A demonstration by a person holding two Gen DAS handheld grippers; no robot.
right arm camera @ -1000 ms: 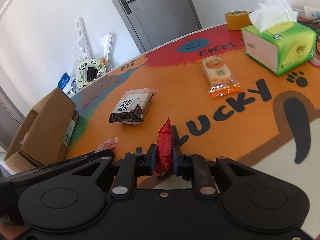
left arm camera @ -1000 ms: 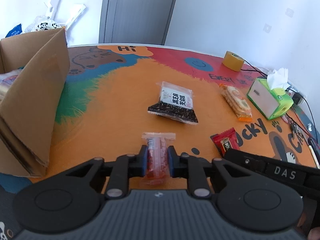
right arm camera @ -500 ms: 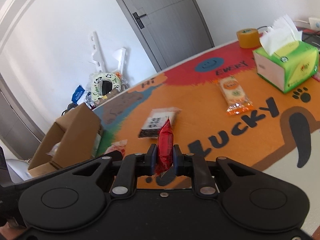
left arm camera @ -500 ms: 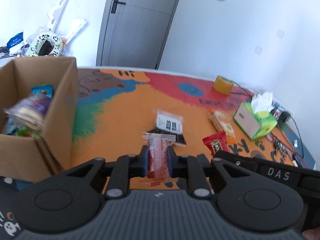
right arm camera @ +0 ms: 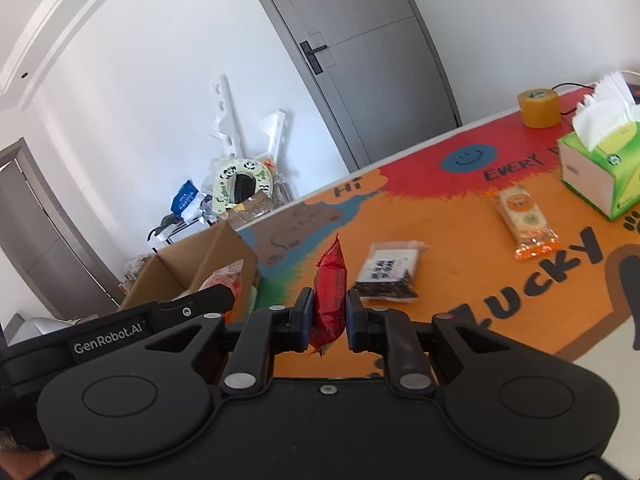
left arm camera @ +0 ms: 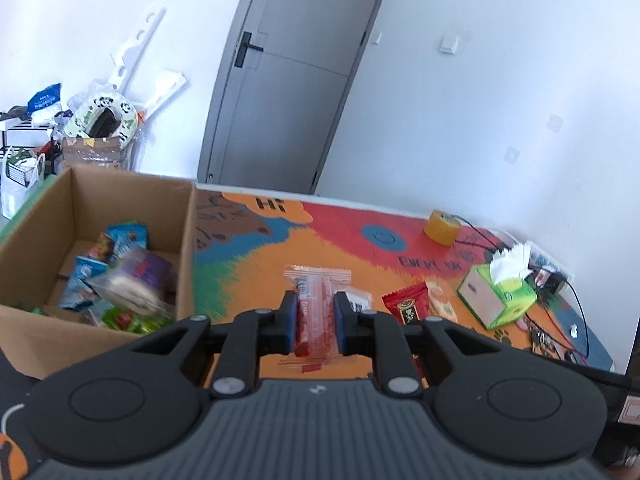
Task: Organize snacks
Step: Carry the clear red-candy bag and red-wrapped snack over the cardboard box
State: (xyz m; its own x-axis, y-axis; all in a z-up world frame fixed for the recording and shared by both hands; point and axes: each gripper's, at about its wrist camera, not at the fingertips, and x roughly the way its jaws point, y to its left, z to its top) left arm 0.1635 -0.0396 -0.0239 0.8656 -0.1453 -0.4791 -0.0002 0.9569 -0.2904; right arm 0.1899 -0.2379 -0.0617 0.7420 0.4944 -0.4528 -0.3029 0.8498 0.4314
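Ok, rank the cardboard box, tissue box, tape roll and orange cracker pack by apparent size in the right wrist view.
1. cardboard box
2. tissue box, cut off by the frame edge
3. orange cracker pack and tape roll: too alike, and the roll lies farther away.

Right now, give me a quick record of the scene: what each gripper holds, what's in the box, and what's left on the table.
left gripper: shut on clear-wrapped red snack
right gripper: shut on red snack packet
cardboard box: open, holds several snack packs
left on table: dark seed packet, orange cracker pack
not snacks: tissue box, tape roll
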